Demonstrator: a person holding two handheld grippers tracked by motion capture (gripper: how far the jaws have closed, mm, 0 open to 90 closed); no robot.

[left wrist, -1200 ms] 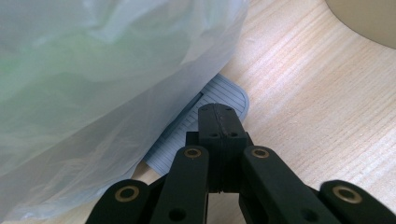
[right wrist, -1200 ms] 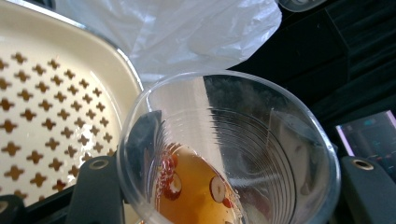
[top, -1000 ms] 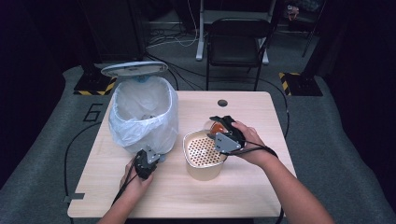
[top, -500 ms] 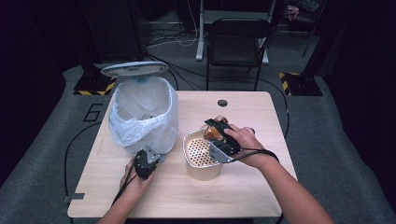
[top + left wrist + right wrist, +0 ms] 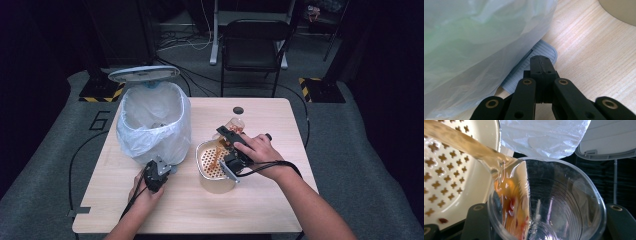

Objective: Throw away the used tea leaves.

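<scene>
High view surroundings: a wooden tabletop carries a bin lined with a white plastic bag at about 10 o'clock from its centre, its grey lid standing open behind it. A small dark round disc sits near the far edge at 12 o'clock. A black chair stands on the floor beyond the tabletop.
In the way: the bag bulges out over the bin's base, just at 12 o'clock of the left tongs; a ribbed grey foot pedal pokes out under the bag in the left gripper view.
Materials and shapes: the strainer is a cream, round, perforated insert with cross-shaped holes, seated in a pale tub. The cup is clear, ribbed plastic, round-mouthed. The bag is thin, crinkled, translucent film. The tabletop shows light wood grain.
Left tongs: pressed together with nothing between them, resting low on the tabletop beside the bin.
Right tongs: set at a middling width, clamped on the cup's sides.
Cup and tongs: the cup is tipped on its side between the right tongs at the strainer's 1 o'clock rim.
Liquid: an amber stream with red and orange bits runs from the cup's lip into the strainer.
</scene>
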